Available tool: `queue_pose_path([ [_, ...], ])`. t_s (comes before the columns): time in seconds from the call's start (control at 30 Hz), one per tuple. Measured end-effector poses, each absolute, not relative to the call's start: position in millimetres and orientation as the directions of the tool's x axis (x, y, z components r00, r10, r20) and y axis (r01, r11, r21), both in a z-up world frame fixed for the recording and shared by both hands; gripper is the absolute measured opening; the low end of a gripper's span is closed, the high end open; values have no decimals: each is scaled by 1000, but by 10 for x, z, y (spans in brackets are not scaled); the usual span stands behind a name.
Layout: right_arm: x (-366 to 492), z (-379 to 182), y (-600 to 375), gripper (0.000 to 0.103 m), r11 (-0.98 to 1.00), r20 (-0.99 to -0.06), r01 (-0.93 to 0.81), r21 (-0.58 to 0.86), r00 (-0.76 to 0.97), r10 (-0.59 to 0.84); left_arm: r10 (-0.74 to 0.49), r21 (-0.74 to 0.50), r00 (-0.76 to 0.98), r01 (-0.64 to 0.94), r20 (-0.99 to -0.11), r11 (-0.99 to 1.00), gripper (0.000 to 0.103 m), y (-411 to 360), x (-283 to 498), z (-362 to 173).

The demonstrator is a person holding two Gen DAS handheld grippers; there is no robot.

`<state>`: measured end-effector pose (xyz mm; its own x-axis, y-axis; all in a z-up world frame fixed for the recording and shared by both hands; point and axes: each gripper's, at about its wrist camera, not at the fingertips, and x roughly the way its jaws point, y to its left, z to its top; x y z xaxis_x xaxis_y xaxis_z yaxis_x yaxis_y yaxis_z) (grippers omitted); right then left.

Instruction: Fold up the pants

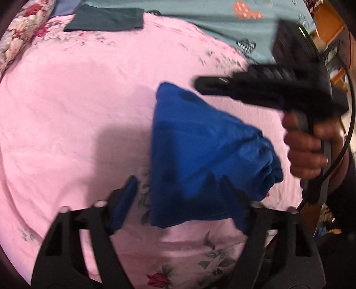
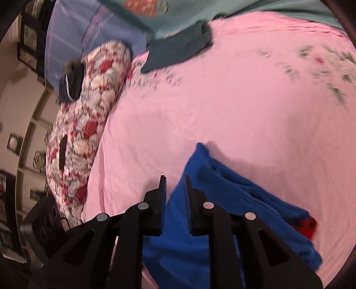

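The blue pants (image 1: 200, 151) lie folded in a compact bundle on the pink bedsheet (image 1: 77, 111). My left gripper (image 1: 178, 184) is open and empty, fingers spread, just above the bundle's near edge. My right gripper (image 1: 200, 85) shows in the left wrist view, held in a hand above the bundle's far corner. In the right wrist view the right gripper (image 2: 175, 184) is slightly open and empty over the left edge of the pants (image 2: 222, 211), which lie on the pink bedsheet (image 2: 222, 100).
A folded dark green garment (image 1: 106, 20) lies at the far edge of the pink sheet; it also shows in the right wrist view (image 2: 178, 51). A floral pillow (image 2: 86, 124) lies at the left. A teal blanket (image 1: 211, 17) lies beyond.
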<state>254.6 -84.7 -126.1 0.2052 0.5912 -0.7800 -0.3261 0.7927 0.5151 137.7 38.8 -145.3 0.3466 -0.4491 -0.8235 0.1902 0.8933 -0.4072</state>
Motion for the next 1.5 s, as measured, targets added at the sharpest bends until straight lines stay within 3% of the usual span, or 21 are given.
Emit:
queue_pose_path([
  [0.03, 2588, -1359, -759, 16, 802, -806, -343, 490, 172, 566, -449, -405, 321, 197, -834, 893, 46, 338, 1381, -1513],
  [0.1, 2692, -1572, -628, 13, 846, -870, -346, 404, 140, 473, -416, -367, 319, 202, -852, 908, 46, 267, 1338, -1609],
  [0.17, 2753, -1838, -654, 0, 867, -899, -335, 368, 109, 424, -415, -368, 327, 197, -849, 909, 45, 272, 1309, -1620],
  [0.37, 2803, -1910, -869, 0, 844, -849, -227, 486, 105, 517, -396, -343, 324, 209, -859, 916, 49, 242, 1256, -1624],
  [0.5, 2548, -1440, -1023, 8, 806, -790, -258, 533, 191, 583, -390, -332, 314, 221, -866, 917, 50, 241, 1281, -1619],
  [0.7, 1741, -925, -1387, 8, 741, -699, -361, 566, 267, 663, -372, -319, 296, 213, -880, 923, 62, 247, 1349, -1655],
  [0.9, 1081, -1191, -1758, 8, 785, -747, -306, 539, 256, 613, -364, -308, 288, 221, -886, 925, 62, 258, 1341, -1664],
  [1.07, 848, -1859, -2026, 9, 897, -877, -123, 425, 188, 441, -346, -286, 278, 234, -896, 929, 64, 223, 1334, -1673],
  [1.23, 706, -1811, -2143, 11, 898, -866, -77, 434, 239, 439, -331, -272, 279, 232, -901, 934, 67, 182, 1352, -1664],
  [1.37, 645, -1406, -2090, 13, 836, -780, -176, 520, 302, 549, -320, -263, 276, 226, -906, 938, 71, 187, 1375, -1673],
  [1.5, 749, -1095, -1973, 22, 807, -712, -239, 540, 382, 590, -311, -254, 278, 225, -909, 941, 72, 198, 1364, -1672],
])
